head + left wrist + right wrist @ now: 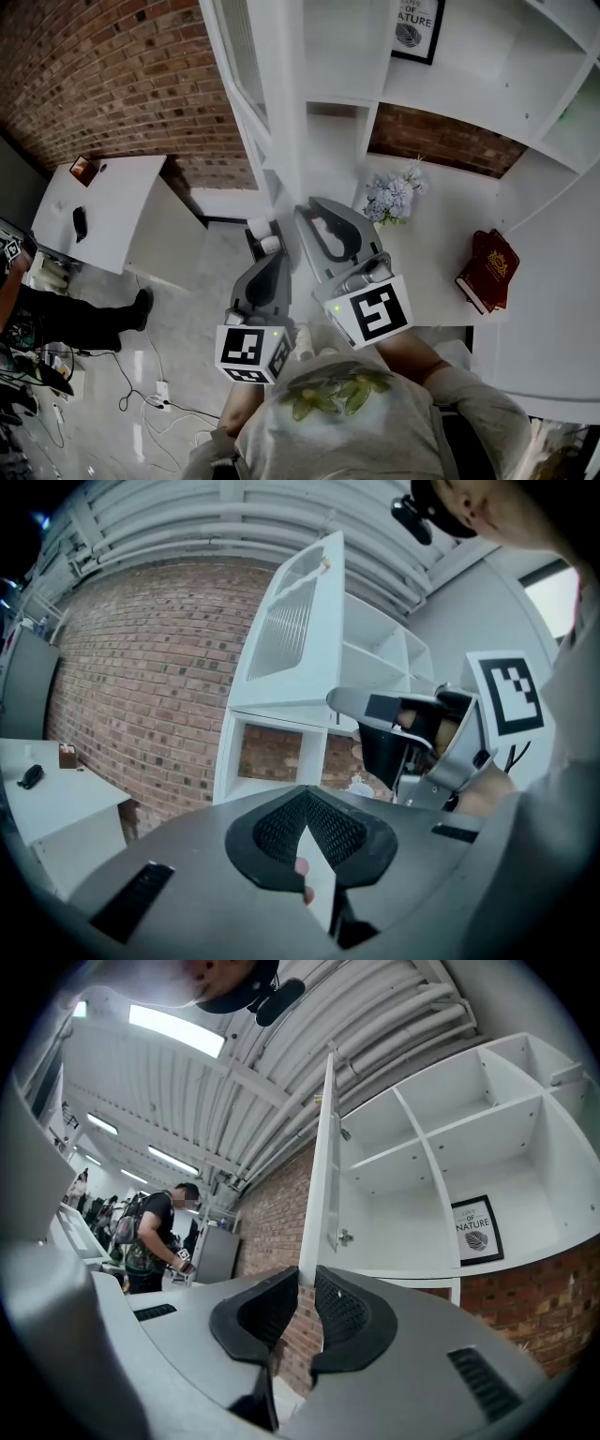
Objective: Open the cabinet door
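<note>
We found the cabinet door (320, 1166) standing wide open from the white shelf unit (441, 1138), edge-on to the right gripper (302, 1286). It was a white framed door with a ribbed pane in the middle and a small metal hinge (345, 1237) on its inner face. The right gripper's jaws were partly closed and pinched the door's lower edge. The left gripper (307, 797) sat beside the right one, its jaws together at the tips and holding nothing.

White cabinet surface (439, 246) is carrying a pale blue flower bunch (394, 196) near its back wall and a dark red hardcover book (488, 269) lying flat, well apart, near the front edge.
</note>
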Demonstrator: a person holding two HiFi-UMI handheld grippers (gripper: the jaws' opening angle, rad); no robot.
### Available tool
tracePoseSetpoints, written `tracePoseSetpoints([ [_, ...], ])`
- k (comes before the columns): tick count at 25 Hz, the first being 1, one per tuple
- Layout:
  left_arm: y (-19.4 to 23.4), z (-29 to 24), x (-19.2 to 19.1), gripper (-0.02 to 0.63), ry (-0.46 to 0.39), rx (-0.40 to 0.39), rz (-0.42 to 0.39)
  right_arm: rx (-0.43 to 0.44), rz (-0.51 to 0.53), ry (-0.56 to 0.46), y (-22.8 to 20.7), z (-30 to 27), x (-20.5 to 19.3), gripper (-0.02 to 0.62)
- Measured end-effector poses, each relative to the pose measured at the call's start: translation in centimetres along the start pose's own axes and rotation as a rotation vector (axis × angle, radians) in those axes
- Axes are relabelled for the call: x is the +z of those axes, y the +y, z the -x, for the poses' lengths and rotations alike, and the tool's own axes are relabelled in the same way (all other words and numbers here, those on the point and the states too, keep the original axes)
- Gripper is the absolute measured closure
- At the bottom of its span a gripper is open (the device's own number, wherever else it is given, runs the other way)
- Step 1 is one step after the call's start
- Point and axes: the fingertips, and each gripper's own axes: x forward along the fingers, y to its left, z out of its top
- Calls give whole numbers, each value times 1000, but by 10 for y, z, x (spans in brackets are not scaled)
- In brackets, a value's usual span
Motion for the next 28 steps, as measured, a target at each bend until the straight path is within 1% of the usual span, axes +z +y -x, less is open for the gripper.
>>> tracePoseSetpoints([
  [16, 19, 20, -2, 597, -11, 93, 17, 111, -7, -23, 31, -9, 1, 529],
  [28, 30, 30, -2, 597, -21, 141, 17, 190, -14, -39, 53, -16, 1, 529],
])
